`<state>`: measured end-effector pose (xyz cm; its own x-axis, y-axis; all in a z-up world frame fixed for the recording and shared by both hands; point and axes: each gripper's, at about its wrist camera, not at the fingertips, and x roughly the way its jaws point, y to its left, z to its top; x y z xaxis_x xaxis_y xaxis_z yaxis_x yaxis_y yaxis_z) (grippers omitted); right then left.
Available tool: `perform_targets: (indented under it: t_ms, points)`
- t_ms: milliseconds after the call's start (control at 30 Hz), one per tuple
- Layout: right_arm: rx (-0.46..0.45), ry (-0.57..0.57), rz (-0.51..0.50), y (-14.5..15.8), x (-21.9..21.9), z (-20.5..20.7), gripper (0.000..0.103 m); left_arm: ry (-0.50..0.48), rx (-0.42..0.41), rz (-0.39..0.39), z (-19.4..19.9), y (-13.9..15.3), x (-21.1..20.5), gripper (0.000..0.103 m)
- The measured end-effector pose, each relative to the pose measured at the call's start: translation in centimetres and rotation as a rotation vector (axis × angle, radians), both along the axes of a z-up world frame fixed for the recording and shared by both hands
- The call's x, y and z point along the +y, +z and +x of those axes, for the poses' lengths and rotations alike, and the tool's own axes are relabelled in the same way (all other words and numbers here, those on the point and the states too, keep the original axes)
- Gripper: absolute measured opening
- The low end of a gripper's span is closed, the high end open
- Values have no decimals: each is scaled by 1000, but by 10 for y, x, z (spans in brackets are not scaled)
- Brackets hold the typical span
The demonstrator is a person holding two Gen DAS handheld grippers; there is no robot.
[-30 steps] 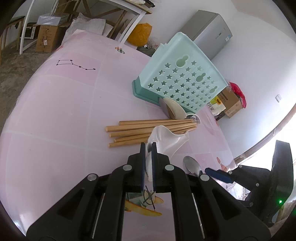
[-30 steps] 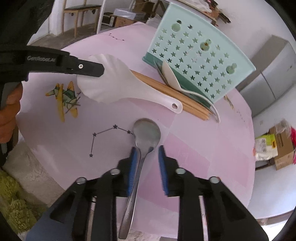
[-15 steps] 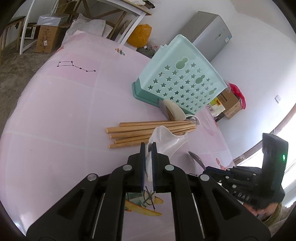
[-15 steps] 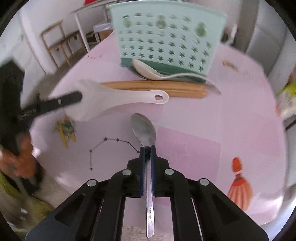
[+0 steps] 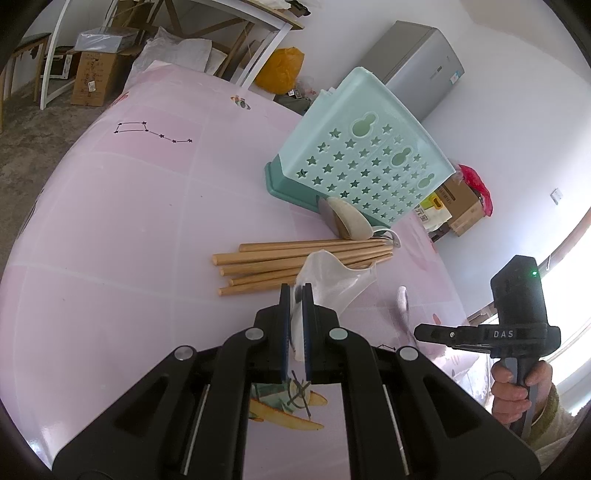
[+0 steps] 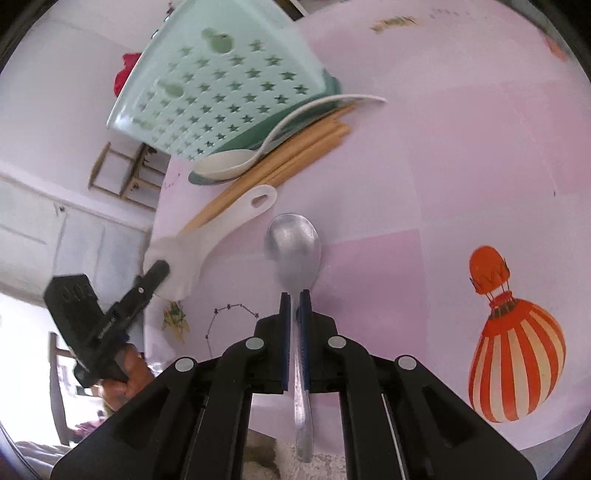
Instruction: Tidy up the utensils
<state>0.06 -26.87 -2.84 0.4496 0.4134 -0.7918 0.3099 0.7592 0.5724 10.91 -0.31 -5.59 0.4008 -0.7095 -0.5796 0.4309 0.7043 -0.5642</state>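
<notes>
My left gripper [image 5: 295, 291] is shut on the scoop end of a white plastic rice paddle [image 5: 332, 277], held above the pink table; the paddle also shows in the right wrist view [image 6: 218, 225]. My right gripper [image 6: 294, 299] is shut on the neck of a metal spoon [image 6: 293, 247], lifted and tilted; the gripper shows at the right of the left wrist view [image 5: 421, 332], and the spoon [image 5: 402, 299] is blurred there. A mint star-holed utensil basket [image 5: 362, 155] [image 6: 221, 77] stands behind. Wooden chopsticks [image 5: 288, 262] [image 6: 295, 155] and a cream ceramic spoon [image 5: 351, 221] [image 6: 236, 164] lie at its base.
The pink patterned tablecloth [image 5: 129, 221] covers the table, with a balloon print [image 6: 513, 343] near the right gripper. A grey fridge [image 5: 417, 81], cardboard boxes [image 5: 88, 77] and a white trestle table [image 5: 258, 22] stand beyond the table's far edge.
My right gripper closed on the metal spoon, lifted it off the table and rolled sideways. My left gripper kept hold of the paddle and barely moved.
</notes>
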Motion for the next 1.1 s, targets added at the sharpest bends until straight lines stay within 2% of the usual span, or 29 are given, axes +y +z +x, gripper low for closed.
perform_targets:
  t_ms: [200, 433, 467, 500, 600, 667, 933, 1100]
  points:
    - [1, 5, 10, -4, 3, 0, 5, 0, 0, 2, 0, 0, 0, 5]
    - [-41, 47, -109, 14, 4, 8, 7, 1, 1, 1, 1, -1, 0, 5]
    - [-41, 53, -121, 16, 2, 11, 8, 1, 2, 0, 0, -2, 1, 5]
    - [-40, 55, -126, 16, 0, 13, 14, 1, 2, -1, 0, -2, 1, 5]
    - [-34, 54, -129, 14, -7, 18, 28, 1, 1, -1, -1, -2, 1, 5]
    - [-33, 54, -126, 12, -12, 21, 31, 2, 3, -4, -1, -2, 2, 5]
    - [-38, 108, -65, 8, -16, 34, 32, 2, 1, -7, -2, -1, 4, 5]
    - [-51, 151, -71, 8, -7, 41, 32, 4, 5, -5, -2, -1, 3, 5]
